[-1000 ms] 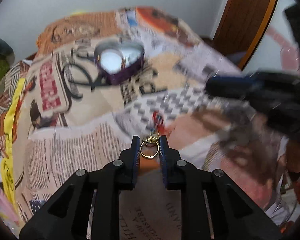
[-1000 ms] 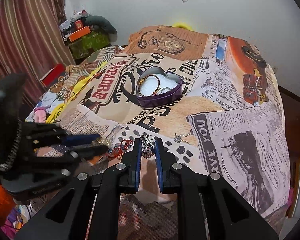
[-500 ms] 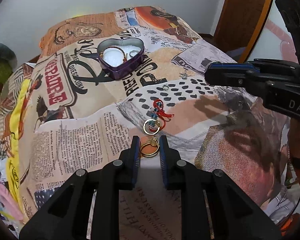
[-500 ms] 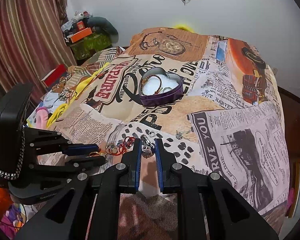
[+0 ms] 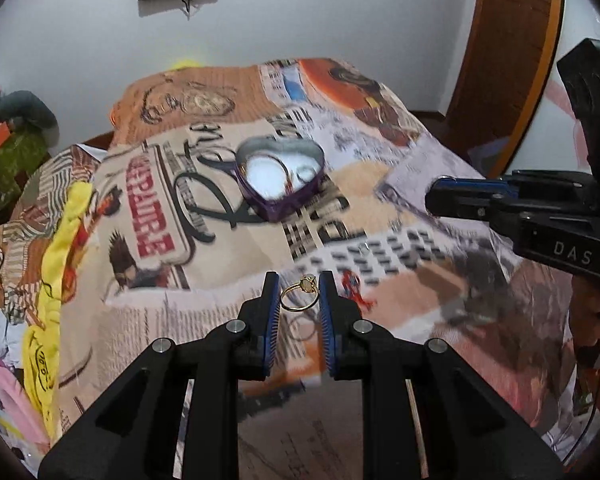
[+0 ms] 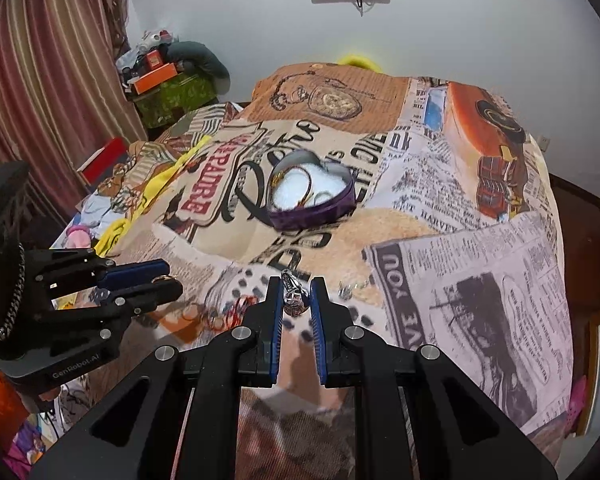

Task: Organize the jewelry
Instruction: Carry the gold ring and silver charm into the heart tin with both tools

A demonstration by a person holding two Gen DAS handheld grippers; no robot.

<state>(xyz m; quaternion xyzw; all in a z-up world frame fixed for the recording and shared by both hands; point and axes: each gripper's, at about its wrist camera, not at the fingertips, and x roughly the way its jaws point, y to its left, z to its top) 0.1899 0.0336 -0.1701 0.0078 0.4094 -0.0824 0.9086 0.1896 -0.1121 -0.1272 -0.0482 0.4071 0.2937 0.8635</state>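
Left wrist: left gripper (image 5: 300, 292) pinches a gold ring (image 5: 299, 298); right gripper (image 6: 296, 300) clamps what looks like a silver ring (image 6: 292, 294).

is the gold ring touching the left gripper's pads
Touching. The left wrist view shows the gold ring spanning the gap between both pads of the left gripper, pinched clear of the bedspread.

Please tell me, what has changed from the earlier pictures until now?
The left hand-held gripper has lifted the gold ring off the bedspread, toward the heart-shaped tin. The right hand-held gripper stays put, holding the silver ring. The tin has not moved.
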